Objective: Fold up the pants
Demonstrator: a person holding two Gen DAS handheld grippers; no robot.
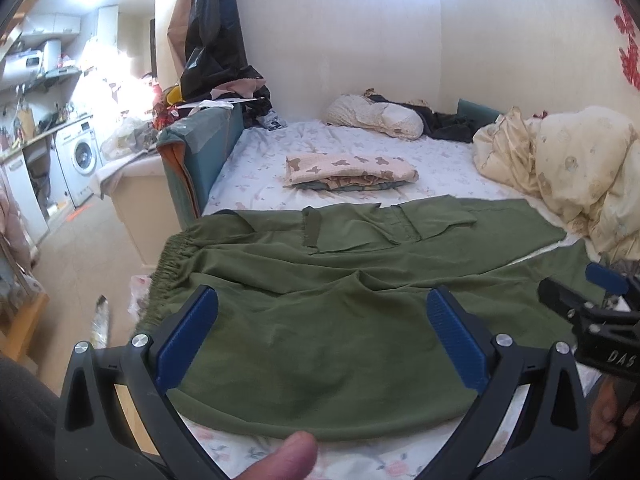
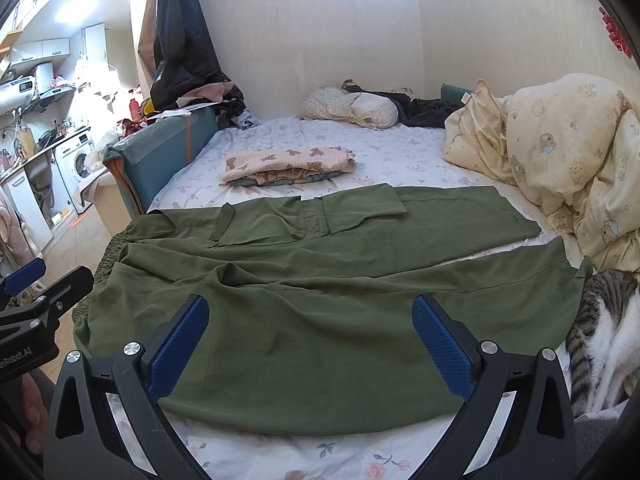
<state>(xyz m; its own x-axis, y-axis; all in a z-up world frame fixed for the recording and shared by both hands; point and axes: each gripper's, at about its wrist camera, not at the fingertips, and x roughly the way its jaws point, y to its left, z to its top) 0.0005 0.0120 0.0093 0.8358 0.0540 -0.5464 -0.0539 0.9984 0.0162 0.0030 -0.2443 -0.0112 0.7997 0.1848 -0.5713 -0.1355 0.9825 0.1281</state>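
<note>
Olive green pants (image 1: 320,320) lie spread flat across the near part of the bed, waistband at the left edge, legs running right; they also show in the right wrist view (image 2: 320,300). My left gripper (image 1: 322,312) is open, its blue pads wide apart above the pants' near side. My right gripper (image 2: 310,316) is open too, above the same near leg. Each gripper shows at the edge of the other's view: the right one at the right (image 1: 600,304), the left one at the left (image 2: 36,300). Neither holds cloth.
A folded patterned garment stack (image 2: 288,164) lies behind the pants. A crumpled cream duvet (image 2: 568,160) fills the right side. A tabby cat (image 2: 604,332) sits by the pant hems. Pillows (image 2: 352,108) lie by the wall. A teal bed end (image 2: 160,152) stands at the left.
</note>
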